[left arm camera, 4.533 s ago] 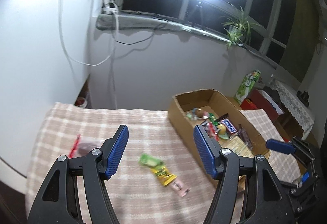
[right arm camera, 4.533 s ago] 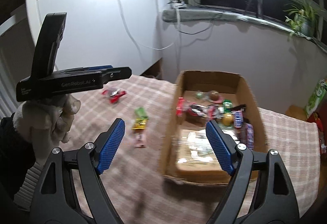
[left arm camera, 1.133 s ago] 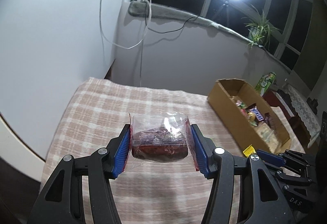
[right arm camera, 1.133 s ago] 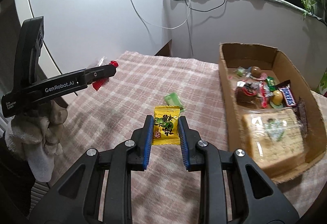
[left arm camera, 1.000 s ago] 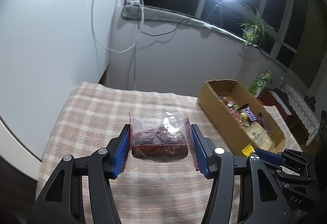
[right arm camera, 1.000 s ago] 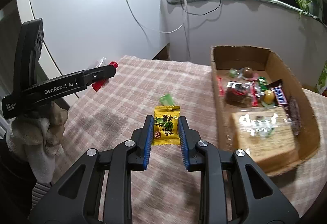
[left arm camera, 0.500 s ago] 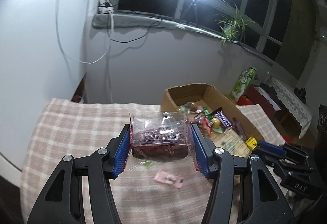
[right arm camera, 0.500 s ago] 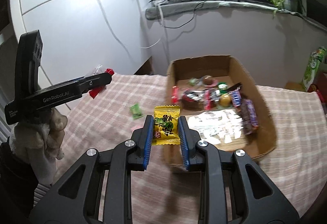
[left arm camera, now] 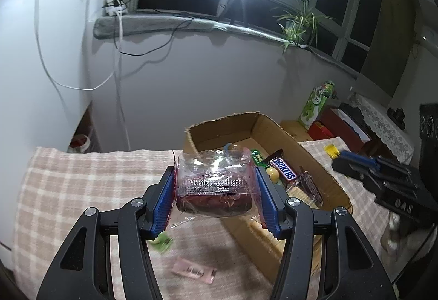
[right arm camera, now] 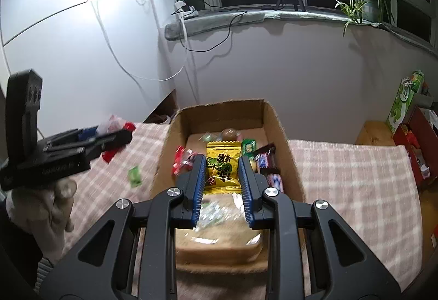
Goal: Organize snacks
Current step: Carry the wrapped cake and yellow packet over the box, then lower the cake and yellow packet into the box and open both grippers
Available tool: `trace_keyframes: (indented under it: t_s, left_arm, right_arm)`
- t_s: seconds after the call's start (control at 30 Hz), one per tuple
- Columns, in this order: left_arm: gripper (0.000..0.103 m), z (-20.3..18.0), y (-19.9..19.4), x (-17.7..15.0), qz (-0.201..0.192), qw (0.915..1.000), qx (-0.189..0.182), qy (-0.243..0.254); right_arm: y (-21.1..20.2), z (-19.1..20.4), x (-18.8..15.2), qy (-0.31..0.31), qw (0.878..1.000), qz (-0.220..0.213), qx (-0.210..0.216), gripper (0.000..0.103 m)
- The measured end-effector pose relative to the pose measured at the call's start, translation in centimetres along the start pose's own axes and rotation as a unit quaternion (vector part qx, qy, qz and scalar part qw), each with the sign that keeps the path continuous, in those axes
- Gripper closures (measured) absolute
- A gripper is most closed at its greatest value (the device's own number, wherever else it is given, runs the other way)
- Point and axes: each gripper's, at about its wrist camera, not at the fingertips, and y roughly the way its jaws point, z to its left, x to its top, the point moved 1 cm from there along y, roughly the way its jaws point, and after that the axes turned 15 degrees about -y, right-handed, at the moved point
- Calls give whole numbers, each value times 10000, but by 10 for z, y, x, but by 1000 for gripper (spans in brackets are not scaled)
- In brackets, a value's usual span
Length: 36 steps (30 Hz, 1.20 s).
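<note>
My left gripper [left arm camera: 215, 177] is shut on a clear packet of dark red snack [left arm camera: 213, 189] and holds it above the checked cloth, just left of the cardboard box [left arm camera: 276, 130]. My right gripper [right arm camera: 221, 163] is shut on a yellow sachet [right arm camera: 222, 163] and holds it over the open cardboard box [right arm camera: 273, 119]. The box holds several sweets, a Snickers bar [left arm camera: 283, 164] and a large wrapped cake [right arm camera: 219, 239]. The left gripper also shows in the right wrist view [right arm camera: 109, 138], left of the box.
A green sweet [left arm camera: 163, 241] and a pink wrapper [left arm camera: 194, 271] lie on the checked cloth [left arm camera: 68, 185] left of the box. The green sweet also shows in the right wrist view [right arm camera: 134, 175]. A green carton [left arm camera: 316, 105] stands beyond the table's right end. A grey wall rises behind.
Both grippers have moved right toward the box with their snacks. My right gripper now hangs over the box's inside; my left one has come up to its left wall.
</note>
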Motion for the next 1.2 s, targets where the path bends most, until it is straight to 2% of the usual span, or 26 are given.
trace_keyframes:
  t_s: [0.33,0.67,1.1,1.13,1.2]
  left_arm:
    - [47,-11,27,5,142,9998,-68,92]
    - [47,-22,49,3,321,9990,-116,275]
    - [44,-30,58,0,490,9979,-181,369]
    - [44,-31,58,0,488,9979,-180,376]
    - [43,-32,59,0,491,9979,-162,390]
  right_arm:
    - [40,-24,20,27,9998,170,126,78]
    - [73,-35,26,33,9990,389,224,78]
    - [85,-37,21,121,9980,556,268,77]
    - [84,-37,21,119,9980,565,256,77]
    - [83,-37,21,126,9981,571,210,63]
